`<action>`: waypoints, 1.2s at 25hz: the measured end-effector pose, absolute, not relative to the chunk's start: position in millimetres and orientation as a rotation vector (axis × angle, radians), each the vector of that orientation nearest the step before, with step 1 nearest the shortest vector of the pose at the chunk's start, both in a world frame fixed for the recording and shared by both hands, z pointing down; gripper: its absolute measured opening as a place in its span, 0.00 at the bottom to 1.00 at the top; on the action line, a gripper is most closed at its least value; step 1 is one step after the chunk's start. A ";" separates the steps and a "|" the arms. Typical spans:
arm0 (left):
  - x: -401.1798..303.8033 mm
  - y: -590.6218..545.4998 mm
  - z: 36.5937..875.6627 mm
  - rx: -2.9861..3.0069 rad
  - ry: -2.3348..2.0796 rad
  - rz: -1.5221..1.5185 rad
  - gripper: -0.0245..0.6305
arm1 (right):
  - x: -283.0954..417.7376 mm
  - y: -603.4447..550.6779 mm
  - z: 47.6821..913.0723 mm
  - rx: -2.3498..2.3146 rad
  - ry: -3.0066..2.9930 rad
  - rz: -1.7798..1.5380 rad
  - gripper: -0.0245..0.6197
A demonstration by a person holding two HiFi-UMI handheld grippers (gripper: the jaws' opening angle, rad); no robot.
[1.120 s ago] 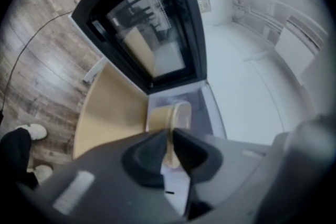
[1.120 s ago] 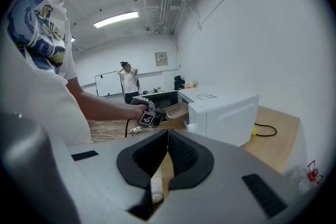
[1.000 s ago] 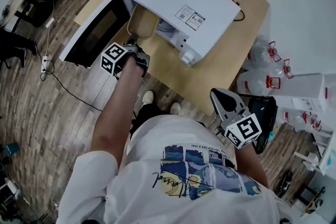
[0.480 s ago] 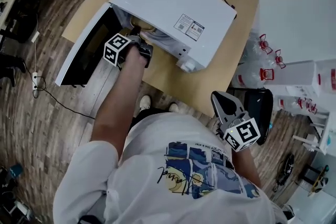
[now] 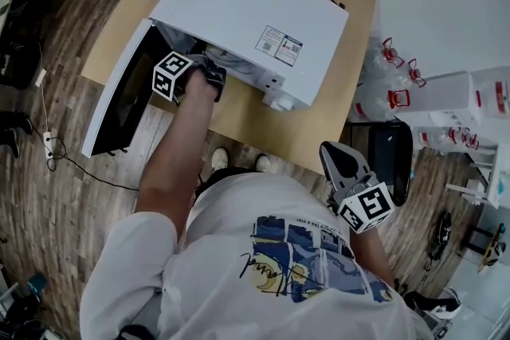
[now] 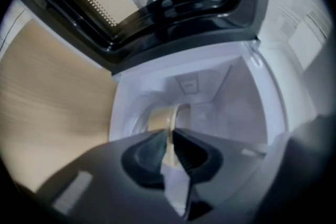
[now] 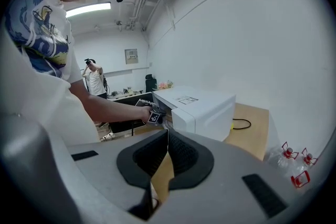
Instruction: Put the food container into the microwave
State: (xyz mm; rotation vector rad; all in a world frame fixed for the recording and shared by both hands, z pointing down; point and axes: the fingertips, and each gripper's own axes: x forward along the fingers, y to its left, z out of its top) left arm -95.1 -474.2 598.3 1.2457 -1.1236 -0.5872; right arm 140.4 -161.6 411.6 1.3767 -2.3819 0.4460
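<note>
Holding the tan, thin-walled food container point(image 6: 157, 119) by its near rim, the left gripper point(image 6: 169, 135) has its jaws pinched almost together, with only the rim's thickness between them. The container is inside the cavity of the white box-shaped microwave point(image 5: 247, 12), about mid-floor and well past the door sill. Whether its base is down on the cavity floor or just above it cannot be told from the left gripper view. In the head view the container is hidden under the microwave's top; only the gripper's marker cube point(image 5: 171, 76) and the hand show at the opening.

Rim grip judged deliberate: it keeps the gripper body behind the container, so the container enters first and the gripper clears the cavity roof.

The dark-glass microwave door point(image 5: 119, 95) is swung wide to the person's left, out of the arm's path. The microwave stands on a light wooden table point(image 5: 263, 127) with its front near the table's edge, so the reach is short.

Right gripper point(image 7: 167, 136): jaws closed on each other, nothing in them. It is held back at the person's right side, well apart from the microwave, judged parked to leave the opening to one arm.

Step judged: placement nearly complete. Left to do: set down, release, withdraw straight back. Risk: the thin rim may flex, or the container may drag along on withdrawal if the jaws part too little.
</note>
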 end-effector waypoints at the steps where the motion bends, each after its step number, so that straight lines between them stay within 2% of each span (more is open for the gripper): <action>1: -94.7 -475.6 598.8 1.250 -1.123 -0.580 0.11 | 139.3 -162.1 411.6 1.377 -2.379 0.446 0.05; 9: -95.4 -478.1 605.7 1.275 -1.134 -0.534 0.12 | 138.0 -164.4 413.7 1.382 -2.372 0.458 0.05; 12: -94.5 -477.9 603.1 1.286 -1.134 -0.534 0.20 | 137.6 -166.4 414.2 1.368 -2.380 0.456 0.05; 23: -96.1 -464.6 602.6 1.308 -1.177 -0.509 0.34 | 145.5 -165.4 413.1 1.309 -2.424 0.437 0.05; 30: -98.6 -451.5 605.1 1.315 -1.203 -0.484 0.38 | 152.5 -165.7 412.4 1.271 -2.456 0.421 0.05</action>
